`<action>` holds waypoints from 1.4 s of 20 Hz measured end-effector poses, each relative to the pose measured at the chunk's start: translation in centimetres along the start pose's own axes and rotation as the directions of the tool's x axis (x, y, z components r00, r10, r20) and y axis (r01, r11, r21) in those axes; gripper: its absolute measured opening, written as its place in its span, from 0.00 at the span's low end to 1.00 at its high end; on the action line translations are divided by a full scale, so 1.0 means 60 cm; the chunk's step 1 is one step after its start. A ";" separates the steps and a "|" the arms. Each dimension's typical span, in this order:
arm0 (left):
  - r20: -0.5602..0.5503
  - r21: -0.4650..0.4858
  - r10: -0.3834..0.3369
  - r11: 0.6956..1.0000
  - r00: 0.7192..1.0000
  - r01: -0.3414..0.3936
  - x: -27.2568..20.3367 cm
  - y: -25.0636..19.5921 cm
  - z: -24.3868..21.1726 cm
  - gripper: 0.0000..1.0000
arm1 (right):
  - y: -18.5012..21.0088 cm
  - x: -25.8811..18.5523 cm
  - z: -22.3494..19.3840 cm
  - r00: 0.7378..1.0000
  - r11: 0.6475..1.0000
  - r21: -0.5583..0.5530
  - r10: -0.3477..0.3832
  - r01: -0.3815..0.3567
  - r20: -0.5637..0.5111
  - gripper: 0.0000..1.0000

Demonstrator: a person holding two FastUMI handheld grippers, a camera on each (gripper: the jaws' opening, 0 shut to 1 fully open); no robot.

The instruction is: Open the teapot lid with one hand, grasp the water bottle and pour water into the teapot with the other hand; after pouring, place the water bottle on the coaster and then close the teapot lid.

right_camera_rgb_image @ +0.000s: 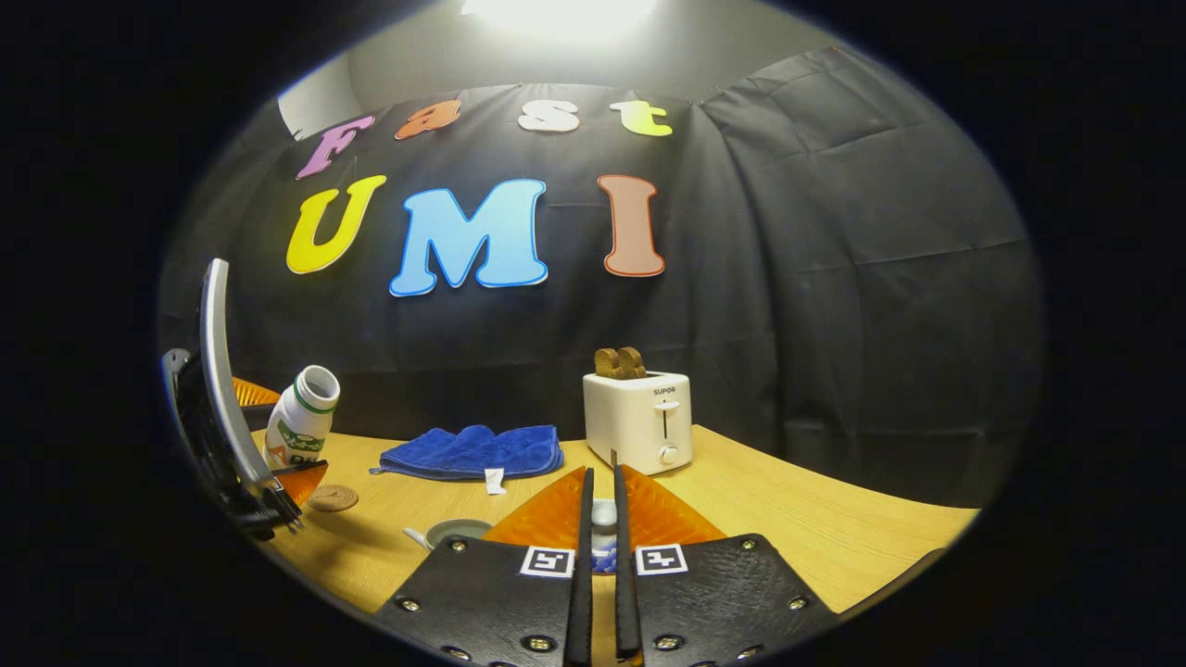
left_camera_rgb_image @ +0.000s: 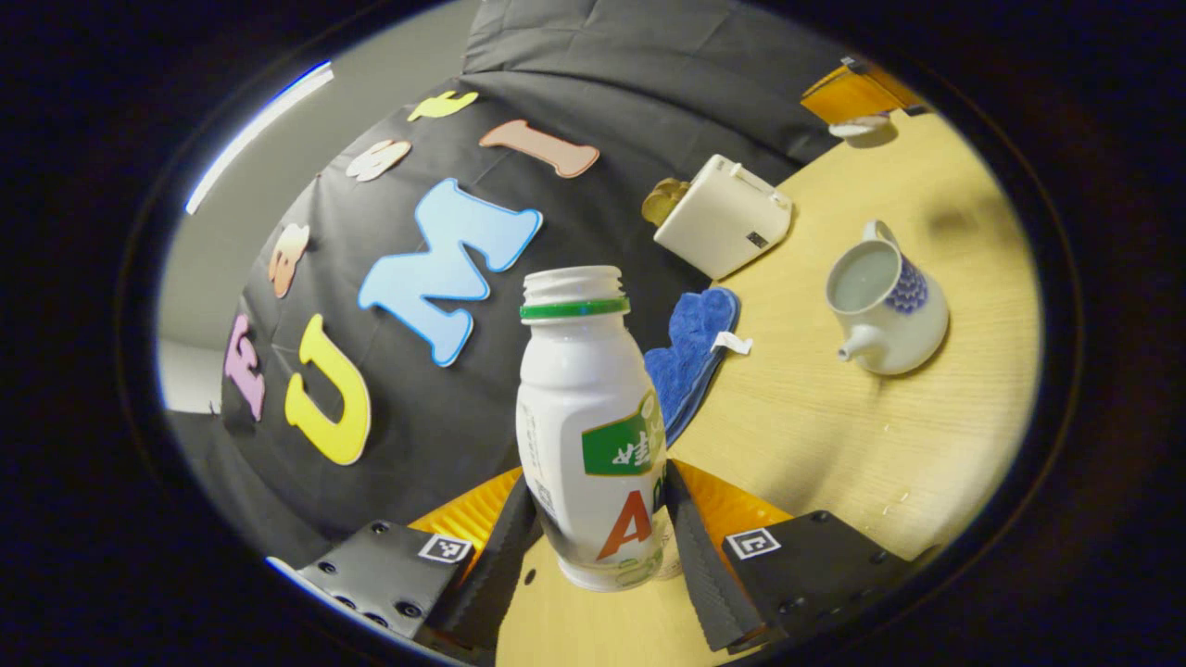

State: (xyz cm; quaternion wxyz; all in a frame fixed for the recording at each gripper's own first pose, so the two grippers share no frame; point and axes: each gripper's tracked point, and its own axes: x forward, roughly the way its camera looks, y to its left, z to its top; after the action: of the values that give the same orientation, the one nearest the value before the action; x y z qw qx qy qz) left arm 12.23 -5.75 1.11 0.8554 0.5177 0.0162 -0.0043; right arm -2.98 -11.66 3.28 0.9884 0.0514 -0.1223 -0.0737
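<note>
Here the left gripper (left_camera_rgb_image: 600, 519) is clamped on the water bottle (left_camera_rgb_image: 588, 435), both fingers pressing its lower body; the bottle has no cap on and is carried tilted above the bench (left_camera_rgb_image: 834, 445). The right gripper (right_camera_rgb_image: 602, 519) has its fingers drawn close on the teapot lid (right_camera_rgb_image: 603, 512), whose knob sits pinched between them, held just above the teapot (left_camera_rgb_image: 885, 310). In the left gripper view the pot stands open out on the bench, spout toward the camera. A round coaster (right_camera_rgb_image: 333, 498) lies near the bench's left edge, below the bottle. A folded blue cloth (right_camera_rgb_image: 468, 451) and a white toaster (right_camera_rgb_image: 637, 419) sit along the bench's far edge, by the wall.
</note>
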 end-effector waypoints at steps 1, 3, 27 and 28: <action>0.008 0.045 0.004 0.999 1.000 -0.004 0.001 0.000 0.008 0.84 | -0.005 -0.001 0.001 1.000 1.000 0.009 -0.005 0.005 0.001 0.10; 0.021 0.134 0.008 0.991 1.000 -0.011 0.003 -0.003 0.020 0.89 | -0.013 -0.005 0.003 1.000 1.000 0.028 -0.009 0.009 0.007 0.10; 0.123 0.606 0.009 0.791 0.992 -0.083 0.019 -0.038 0.084 0.89 | -0.030 -0.016 0.004 1.000 0.992 0.123 0.005 -0.007 0.013 0.10; 0.128 0.614 0.011 0.785 0.992 -0.088 0.019 -0.038 0.085 0.89 | -0.029 -0.016 0.003 1.000 0.992 0.124 0.006 -0.007 0.012 0.10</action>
State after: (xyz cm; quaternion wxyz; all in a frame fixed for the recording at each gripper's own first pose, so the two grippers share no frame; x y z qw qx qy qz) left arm 13.45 -11.33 1.42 0.6382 0.7681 -0.0499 -0.0172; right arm -4.17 -13.26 3.01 0.9828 0.1118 -0.1326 -0.0630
